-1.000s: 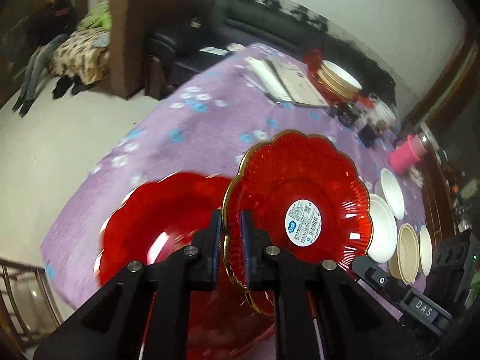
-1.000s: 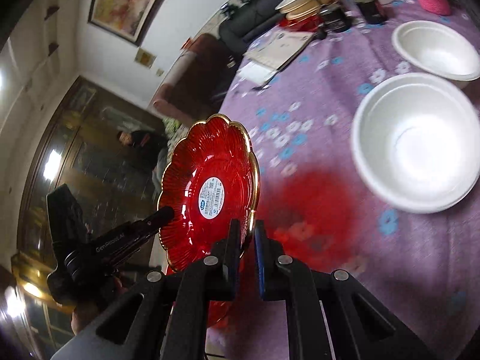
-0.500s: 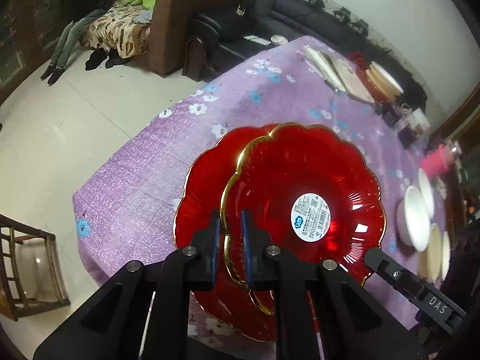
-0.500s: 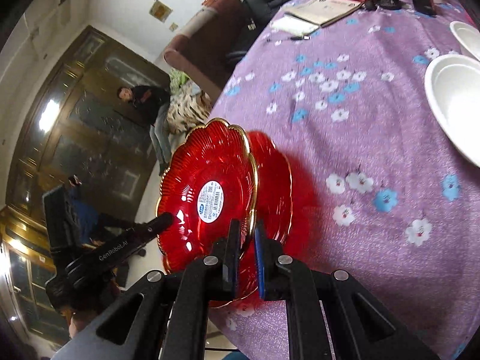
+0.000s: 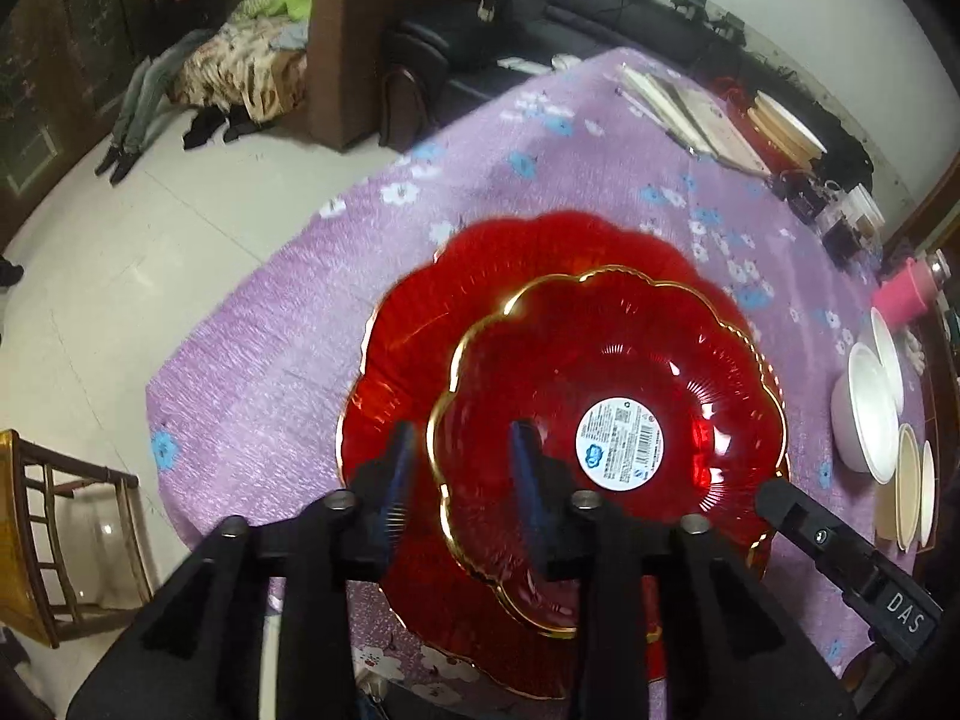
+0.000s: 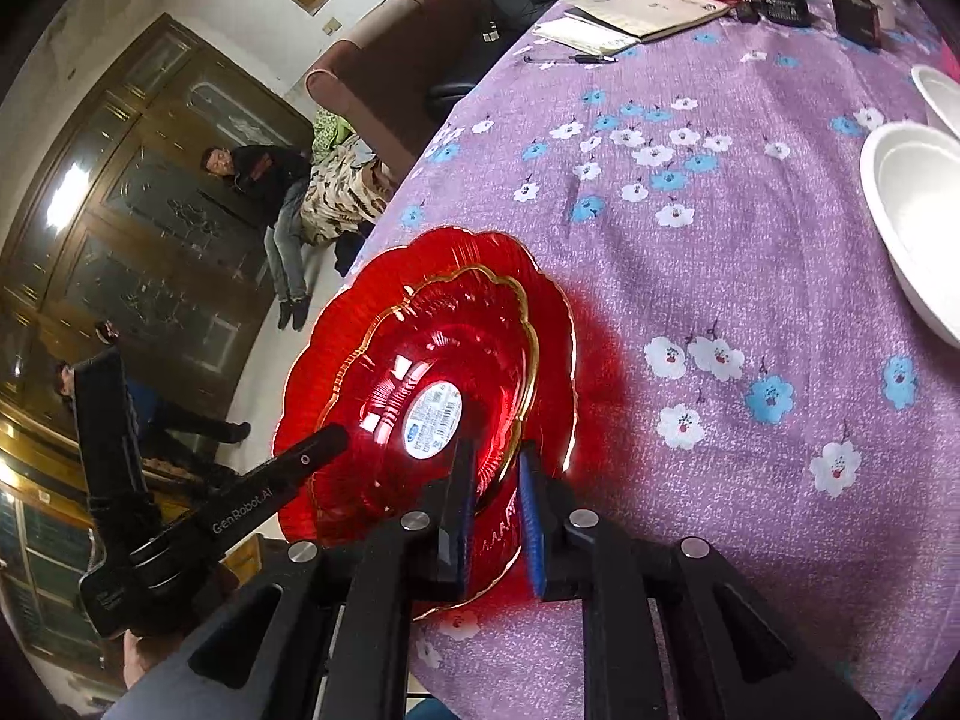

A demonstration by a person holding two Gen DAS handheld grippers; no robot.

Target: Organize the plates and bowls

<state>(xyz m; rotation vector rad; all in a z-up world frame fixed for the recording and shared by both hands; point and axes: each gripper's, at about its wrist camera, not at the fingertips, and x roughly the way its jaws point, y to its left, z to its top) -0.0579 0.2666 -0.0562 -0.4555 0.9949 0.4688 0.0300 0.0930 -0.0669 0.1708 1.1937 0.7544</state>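
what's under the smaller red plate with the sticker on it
A larger red plate lies under the smaller red plate, its scalloped rim showing around it, on the purple flowered tablecloth. The larger plate's centre is covered.

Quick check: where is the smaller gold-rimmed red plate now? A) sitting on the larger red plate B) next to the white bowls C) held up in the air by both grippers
A: the smaller red plate sits nested on the larger red plate, both grippers' jaws parted around its rim.

Left hand-held gripper (image 5: 462, 468) jaws parted wide; right hand-held gripper (image 6: 497, 492) jaws narrowly apart.
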